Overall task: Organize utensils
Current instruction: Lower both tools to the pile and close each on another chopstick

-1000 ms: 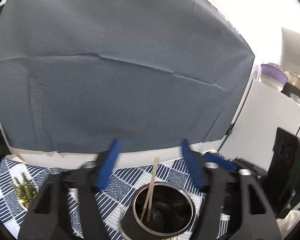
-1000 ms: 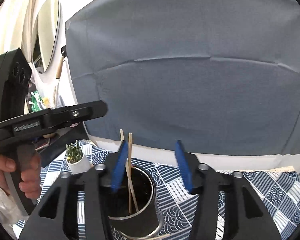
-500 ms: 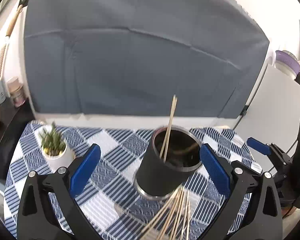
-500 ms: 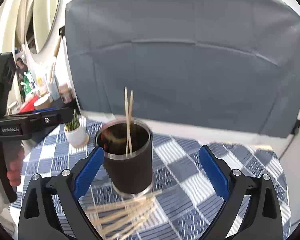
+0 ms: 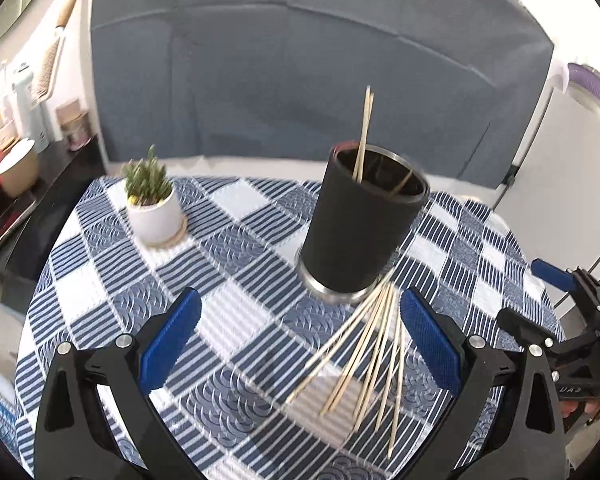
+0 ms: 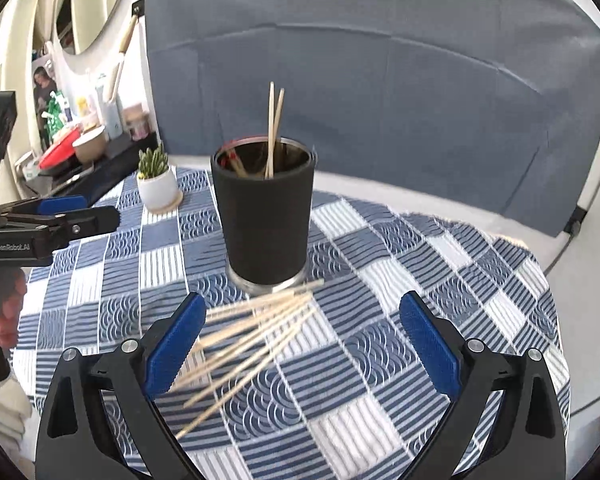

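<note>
A black cylindrical holder [image 5: 360,220] with a metal rim stands on the blue checked tablecloth [image 5: 228,320]; two wooden sticks [image 5: 365,128] stand in it. It also shows in the right wrist view [image 6: 266,216]. Several loose wooden sticks [image 5: 364,352] lie fanned out on the cloth in front of the holder, also in the right wrist view [image 6: 252,332]. My left gripper [image 5: 300,348] is open and empty, above the cloth near the loose sticks. My right gripper [image 6: 300,344] is open and empty, with the sticks by its left finger.
A small cactus in a white pot [image 5: 154,208] stands on a coaster at the left of the table. A grey padded backrest [image 5: 300,80] rises behind. A dark shelf with cups and jars [image 5: 16,160] is at the far left. The round table's edge [image 6: 556,320] curves at right.
Both grippers pulled back and up from over the holder and opened wide. The holder and the loose sticks on the cloth came into full view.
</note>
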Action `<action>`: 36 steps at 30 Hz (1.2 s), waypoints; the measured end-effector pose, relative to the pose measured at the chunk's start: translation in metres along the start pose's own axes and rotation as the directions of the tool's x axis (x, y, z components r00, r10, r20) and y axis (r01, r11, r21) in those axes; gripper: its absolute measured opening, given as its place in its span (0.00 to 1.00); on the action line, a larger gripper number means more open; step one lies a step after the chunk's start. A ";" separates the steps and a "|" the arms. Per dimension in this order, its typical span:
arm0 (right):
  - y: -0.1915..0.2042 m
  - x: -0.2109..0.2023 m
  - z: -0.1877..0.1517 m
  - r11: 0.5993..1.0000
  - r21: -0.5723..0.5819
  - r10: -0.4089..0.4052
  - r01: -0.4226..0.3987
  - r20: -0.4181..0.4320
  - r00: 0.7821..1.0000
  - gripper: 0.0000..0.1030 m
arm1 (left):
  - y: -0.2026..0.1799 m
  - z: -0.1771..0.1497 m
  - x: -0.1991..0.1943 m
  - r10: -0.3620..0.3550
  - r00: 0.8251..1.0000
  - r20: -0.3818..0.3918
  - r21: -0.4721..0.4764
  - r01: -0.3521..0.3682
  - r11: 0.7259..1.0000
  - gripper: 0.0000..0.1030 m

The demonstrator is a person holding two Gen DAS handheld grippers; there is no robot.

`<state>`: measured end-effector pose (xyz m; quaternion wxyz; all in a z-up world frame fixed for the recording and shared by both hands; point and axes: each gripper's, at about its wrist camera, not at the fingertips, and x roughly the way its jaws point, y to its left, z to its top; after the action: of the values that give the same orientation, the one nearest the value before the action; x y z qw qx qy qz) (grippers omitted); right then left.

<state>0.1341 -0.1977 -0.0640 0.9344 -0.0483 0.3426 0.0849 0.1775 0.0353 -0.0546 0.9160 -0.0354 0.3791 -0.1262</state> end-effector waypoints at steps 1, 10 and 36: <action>-0.001 0.000 -0.005 1.000 0.012 0.002 -0.001 -0.015 1.000 0.91 | 0.000 -0.005 -0.001 0.008 1.000 -0.007 0.001 -0.008 1.000 0.95; -0.005 -0.003 -0.037 0.999 0.051 0.015 -0.009 -0.111 0.994 0.91 | -0.006 -0.038 -0.011 0.052 0.995 -0.086 0.019 -0.051 0.999 0.95; -0.004 0.049 -0.071 0.945 0.302 0.018 0.125 -0.430 0.902 0.91 | -0.005 -0.029 0.095 -0.015 0.943 -0.333 0.187 0.082 0.979 0.95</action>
<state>0.1273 -0.2062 -0.1497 0.8337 0.0779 0.5466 -0.0111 0.2208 0.0074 -0.1393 0.8353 0.0684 0.5113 -0.1901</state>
